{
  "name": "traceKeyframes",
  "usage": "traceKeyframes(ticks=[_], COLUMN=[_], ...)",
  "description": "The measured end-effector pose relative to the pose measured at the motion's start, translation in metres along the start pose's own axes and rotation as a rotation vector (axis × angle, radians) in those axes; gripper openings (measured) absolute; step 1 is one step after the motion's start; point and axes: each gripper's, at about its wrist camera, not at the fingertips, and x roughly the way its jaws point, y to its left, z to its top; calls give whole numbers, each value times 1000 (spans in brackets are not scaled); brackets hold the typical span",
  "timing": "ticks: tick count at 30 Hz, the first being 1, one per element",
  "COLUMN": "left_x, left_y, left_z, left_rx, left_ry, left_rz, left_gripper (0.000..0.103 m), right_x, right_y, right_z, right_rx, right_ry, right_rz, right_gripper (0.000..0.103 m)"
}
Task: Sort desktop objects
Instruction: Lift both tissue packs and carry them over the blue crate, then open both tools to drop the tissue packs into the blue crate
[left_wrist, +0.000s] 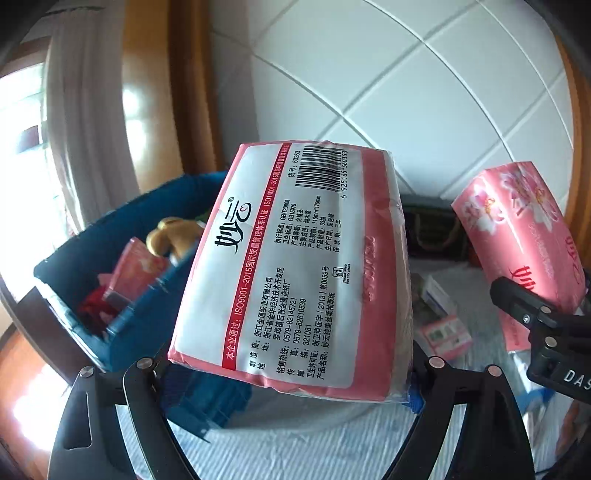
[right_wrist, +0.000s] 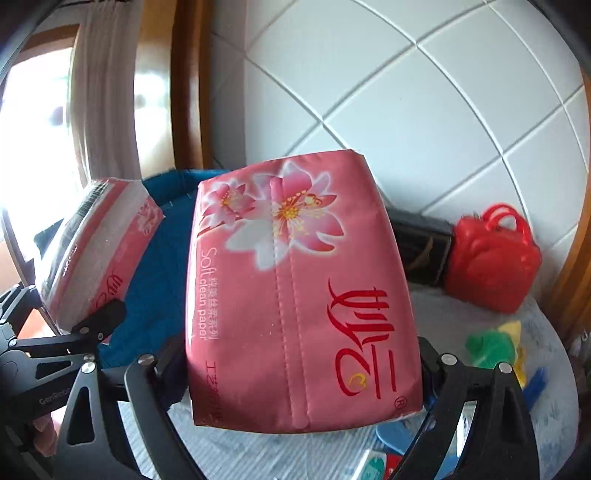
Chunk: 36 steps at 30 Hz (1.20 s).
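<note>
My left gripper (left_wrist: 291, 369) is shut on a pink tissue pack (left_wrist: 291, 266), label side up, held in the air beside the blue storage bin (left_wrist: 122, 266). My right gripper (right_wrist: 295, 365) is shut on a second pink tissue pack (right_wrist: 295, 295) with a flower print, also lifted above the table. Each pack shows in the other view: the right one at the right of the left wrist view (left_wrist: 517, 236), the left one at the left of the right wrist view (right_wrist: 99, 251). The bin holds a pink packet, a yellow toy and red items.
A red toy handbag (right_wrist: 491, 258) and a dark box (right_wrist: 421, 251) stand against the tiled wall. Green, yellow and blue small items (right_wrist: 498, 347) lie at the table's right. Small boxes (left_wrist: 439, 317) lie on the pale tablecloth. A curtain and wooden frame are at left.
</note>
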Motion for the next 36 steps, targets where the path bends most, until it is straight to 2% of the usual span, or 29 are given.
traceKeyframes(ticks=[5,8,14,18,22,26,32,36], left_x=[-18,-20,0,32,75,108,129,138], left_y=[41,80,173,233,275,295,306,307], left_z=[24,37,57,64,77,85,90,91], left_rx=[-34,-53,-81,-103,-105,-115,-127,-130], left_ry=[-84,-114,-116,-68,-2,48,76,99], left_rz=[40,86,207,262,269,226,162,132], left_gripper=[89,89,89,89,89,89,90,93], right_x=[-7,1,35,68,101,129,142,152], right_y=[36,73,165,223,273,304,323,319], right_z=[33,55,91,106,127,150,162,162], right_rx=[-34,-44,-71,-98,-146,-185,-211,-215], right_ry=[-94,-137,-153,-116,-77,-51,-40,-10], right_rz=[41,82,196,265,286,247,188,169], right_gripper=[93,93,93,93,93,93,93,96])
